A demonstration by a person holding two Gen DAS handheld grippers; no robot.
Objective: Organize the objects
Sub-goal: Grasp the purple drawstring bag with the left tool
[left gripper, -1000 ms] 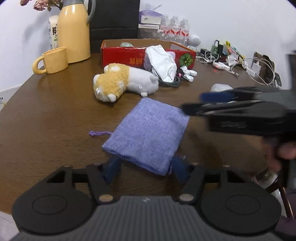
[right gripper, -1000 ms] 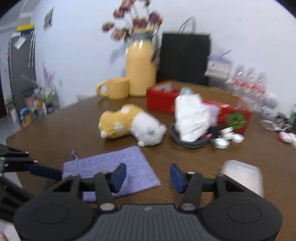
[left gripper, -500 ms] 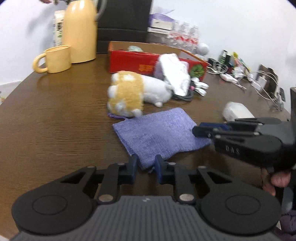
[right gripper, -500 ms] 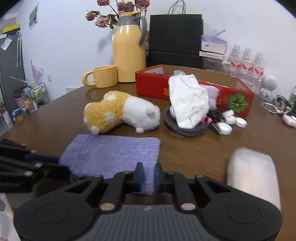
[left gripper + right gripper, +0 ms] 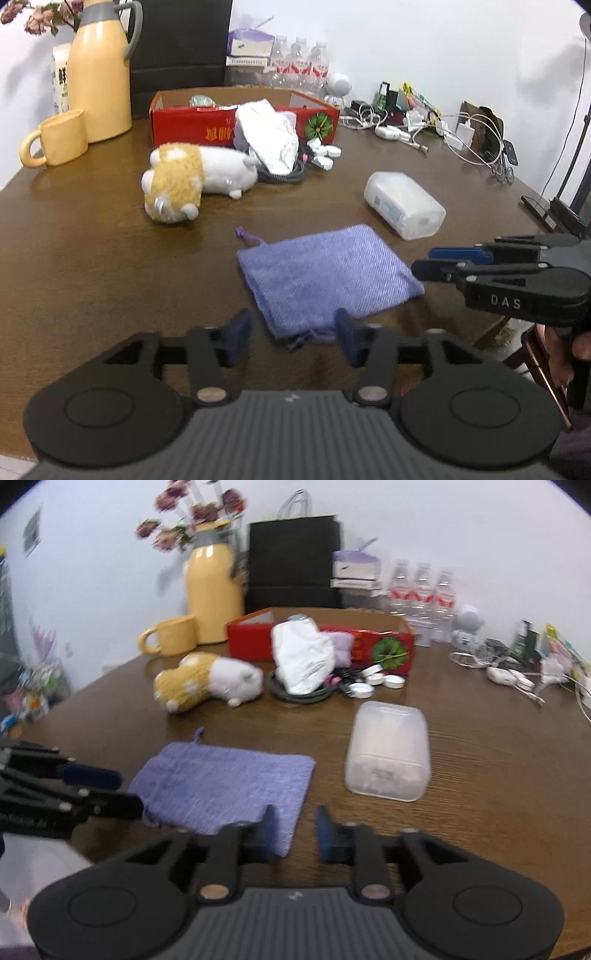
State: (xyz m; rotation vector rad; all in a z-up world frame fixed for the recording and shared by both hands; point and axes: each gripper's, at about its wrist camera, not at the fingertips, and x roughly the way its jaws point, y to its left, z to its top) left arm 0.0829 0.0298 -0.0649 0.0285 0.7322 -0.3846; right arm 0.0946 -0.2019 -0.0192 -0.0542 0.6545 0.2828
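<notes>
Purple pouch [image 5: 325, 277] lay flat at frame centre, long axis left-to-right; near edge was bracketed by left gripper [image 5: 291, 332], jaws apart; right gripper [image 5: 293, 829] likewise apart at its corner

Your white crumpled cloth [image 5: 301, 657] hides part of the red cardboard box [image 5: 391, 642]. The tangle of white cables [image 5: 469, 136] is too small to sort out.

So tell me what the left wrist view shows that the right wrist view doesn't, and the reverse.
Only the left wrist view shows the tangle of white cables at the table's far right and the right gripper.

Only the right wrist view shows the cluttered shelf past the table's left edge and the left gripper.

Both show the purple pouch, plush toy, clear plastic box, red box, yellow mug and yellow jug.
</notes>
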